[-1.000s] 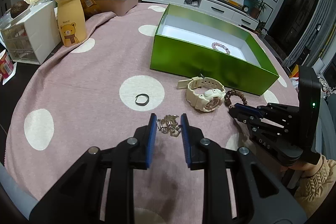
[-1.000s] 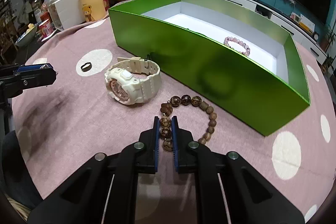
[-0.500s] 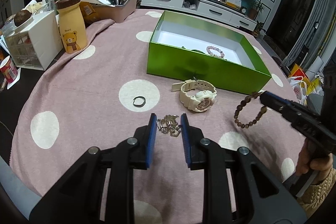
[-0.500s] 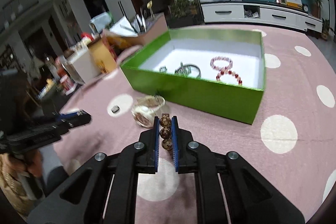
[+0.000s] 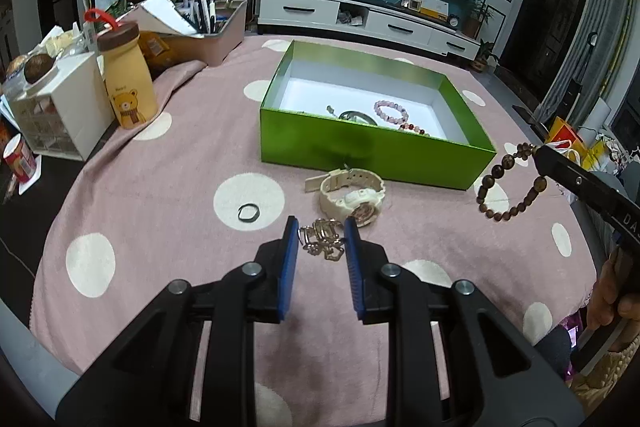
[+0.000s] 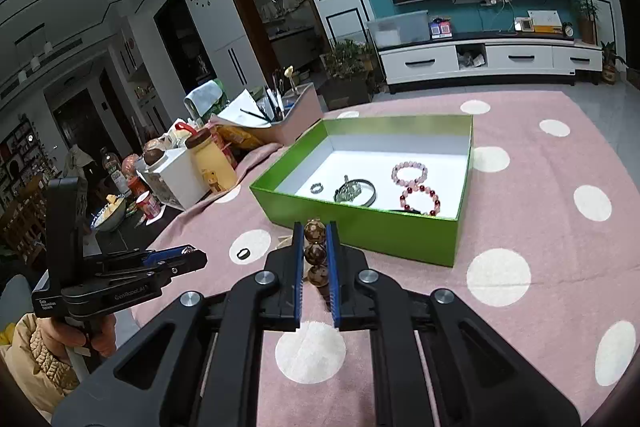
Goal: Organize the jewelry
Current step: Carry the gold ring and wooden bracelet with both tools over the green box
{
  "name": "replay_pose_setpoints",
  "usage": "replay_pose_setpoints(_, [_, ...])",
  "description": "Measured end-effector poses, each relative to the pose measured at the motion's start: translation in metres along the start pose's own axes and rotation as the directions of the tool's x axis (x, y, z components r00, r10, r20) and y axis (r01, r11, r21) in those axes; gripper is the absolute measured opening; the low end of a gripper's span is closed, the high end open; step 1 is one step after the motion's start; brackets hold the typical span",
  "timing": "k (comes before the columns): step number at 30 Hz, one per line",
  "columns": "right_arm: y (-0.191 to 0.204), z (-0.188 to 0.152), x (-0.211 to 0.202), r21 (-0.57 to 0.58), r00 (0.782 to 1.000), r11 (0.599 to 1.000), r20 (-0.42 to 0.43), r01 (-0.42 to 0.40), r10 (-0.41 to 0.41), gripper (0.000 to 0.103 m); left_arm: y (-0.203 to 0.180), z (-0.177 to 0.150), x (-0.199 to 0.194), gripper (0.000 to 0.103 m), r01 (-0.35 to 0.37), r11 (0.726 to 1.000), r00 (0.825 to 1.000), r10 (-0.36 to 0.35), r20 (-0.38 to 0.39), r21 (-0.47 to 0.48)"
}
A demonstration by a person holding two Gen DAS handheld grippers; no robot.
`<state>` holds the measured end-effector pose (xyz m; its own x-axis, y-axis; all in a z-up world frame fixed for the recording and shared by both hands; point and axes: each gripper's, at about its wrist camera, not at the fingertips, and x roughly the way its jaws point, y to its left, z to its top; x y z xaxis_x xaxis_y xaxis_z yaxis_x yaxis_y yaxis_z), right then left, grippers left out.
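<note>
My right gripper is shut on a brown wooden bead bracelet and holds it in the air, right of the green box. Its beads show between the pads in the right wrist view. My left gripper holds a small tangle of gold jewelry between its blue pads, above the tablecloth. A cream watch and a dark ring lie on the cloth before the box. The box holds a pink bracelet, a red bracelet, a small ring and dark pieces.
A pink dotted tablecloth covers the round table. At the far left stand a yellow bear bottle, a white drawer unit and a tray of pens. The table edge is close on the left and right.
My right gripper lifted the wooden bead bracelet off the cloth and raised it up beside the box. My left gripper rose a little with the gold jewelry still in it.
</note>
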<state>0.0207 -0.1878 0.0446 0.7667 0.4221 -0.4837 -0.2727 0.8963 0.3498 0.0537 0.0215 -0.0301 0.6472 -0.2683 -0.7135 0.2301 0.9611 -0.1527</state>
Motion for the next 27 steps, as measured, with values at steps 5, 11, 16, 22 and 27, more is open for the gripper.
replay_pose_setpoints(5, [-0.003,0.005,-0.006,0.001,1.0,1.0,0.023,0.004,-0.004,0.011,-0.007,0.009,-0.002,0.023,0.0,1.0,1.0,-0.001,0.017,0.02])
replay_pose_setpoints(11, [-0.006,0.01,-0.009,0.0,0.999,1.0,0.044,0.009,-0.009,0.011,-0.016,0.021,-0.004,0.023,0.005,0.999,0.999,-0.007,0.037,0.038])
replay_pose_setpoints(16, [-0.007,0.015,-0.01,-0.001,0.998,1.0,0.058,0.01,-0.01,0.011,-0.023,0.033,-0.005,0.023,0.01,0.998,0.998,-0.013,0.056,0.057])
replay_pose_setpoints(22, [-0.012,0.02,-0.01,0.006,0.998,1.0,0.068,0.01,-0.01,0.011,-0.033,0.045,-0.004,0.023,0.019,0.998,0.997,-0.024,0.071,0.068])
replay_pose_setpoints(27, [-0.017,0.025,-0.011,0.013,0.997,1.0,0.079,0.012,-0.013,0.011,-0.041,0.053,-0.002,0.023,0.029,0.997,0.996,-0.035,0.08,0.075])
